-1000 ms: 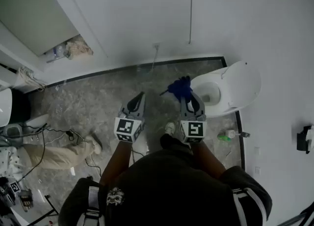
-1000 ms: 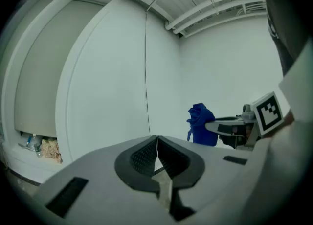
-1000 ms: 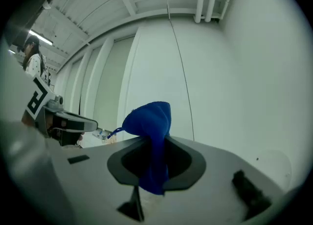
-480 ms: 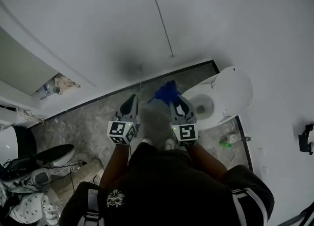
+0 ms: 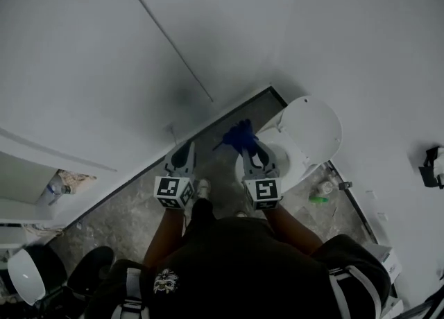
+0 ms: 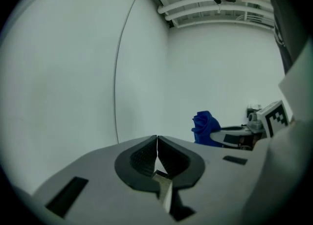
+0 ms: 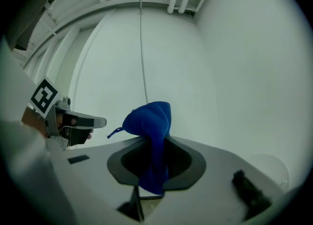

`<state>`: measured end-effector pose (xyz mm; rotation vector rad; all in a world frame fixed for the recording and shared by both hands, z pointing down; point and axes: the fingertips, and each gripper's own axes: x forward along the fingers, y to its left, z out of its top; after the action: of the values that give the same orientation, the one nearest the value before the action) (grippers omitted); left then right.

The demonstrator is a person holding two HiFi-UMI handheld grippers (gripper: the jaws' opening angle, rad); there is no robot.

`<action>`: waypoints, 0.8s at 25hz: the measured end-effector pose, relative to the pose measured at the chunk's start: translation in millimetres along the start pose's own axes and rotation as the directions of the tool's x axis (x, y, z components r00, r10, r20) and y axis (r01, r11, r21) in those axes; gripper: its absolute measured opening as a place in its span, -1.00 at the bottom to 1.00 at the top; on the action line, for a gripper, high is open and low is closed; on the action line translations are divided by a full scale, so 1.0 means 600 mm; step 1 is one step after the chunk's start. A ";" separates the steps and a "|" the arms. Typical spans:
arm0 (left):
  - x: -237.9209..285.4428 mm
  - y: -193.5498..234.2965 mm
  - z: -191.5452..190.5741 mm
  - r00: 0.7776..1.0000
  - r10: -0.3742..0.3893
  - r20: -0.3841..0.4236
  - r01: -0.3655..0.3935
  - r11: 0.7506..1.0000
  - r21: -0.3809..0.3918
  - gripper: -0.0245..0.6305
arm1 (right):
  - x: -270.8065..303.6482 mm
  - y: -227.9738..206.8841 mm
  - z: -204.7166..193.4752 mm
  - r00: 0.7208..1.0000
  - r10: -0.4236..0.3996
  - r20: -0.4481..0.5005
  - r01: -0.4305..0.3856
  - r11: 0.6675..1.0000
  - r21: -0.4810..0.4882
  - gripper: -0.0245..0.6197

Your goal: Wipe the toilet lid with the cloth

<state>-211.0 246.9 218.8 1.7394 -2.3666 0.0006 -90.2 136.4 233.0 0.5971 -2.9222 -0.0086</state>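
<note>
The right gripper point(image 7: 155, 146) has its jaws clamped on a thin fold of the crumpled blue cloth point(image 7: 148, 121). The left gripper point(image 6: 157, 146) has its jaws together, empty. The raised white toilet lid point(image 5: 313, 125) sits at two o'clock of the cloth. Firm wiping could tug that fold loose into the bowl point(image 5: 288, 161).

cloth point(image 5: 239, 136): blue, bunched, in right gripper point(image 7: 155, 160) | toilet lid point(image 5: 313, 129): white, raised

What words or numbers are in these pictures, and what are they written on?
There are no words or numbers that can be read.
On the left tool, the cube: black-and-white squares, no letters.
On the right tool, the cube: squares only, too.
The shirt emblem: a picture, no readable words.
The small green thing: too small to read.
</note>
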 end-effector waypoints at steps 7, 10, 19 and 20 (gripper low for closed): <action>0.181 0.002 -0.002 0.961 -0.264 -0.082 0.267 0.963 0.034 -0.89 | 0.066 -0.083 -0.005 0.969 -0.243 -0.053 0.245 0.969 0.034 -0.71; 0.242 -0.004 0.001 0.924 -0.369 -0.102 0.374 0.927 0.036 -0.89 | 0.089 -0.105 -0.002 0.941 -0.332 -0.070 0.336 0.941 0.044 -0.71; 0.352 -0.095 -0.003 0.782 -0.603 -0.160 0.621 0.776 0.110 -0.89 | 0.047 -0.206 -0.007 0.786 -0.612 -0.088 0.617 0.786 0.036 -0.71; 0.356 -0.123 0.000 0.767 -0.622 -0.156 0.640 0.759 0.122 -0.89 | 0.031 -0.224 -0.010 0.769 -0.633 -0.087 0.637 0.770 0.029 -0.71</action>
<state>-202.5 22.6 245.2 2.4708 -1.6266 0.1912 -53.9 5.7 237.1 1.5337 -2.5025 0.0156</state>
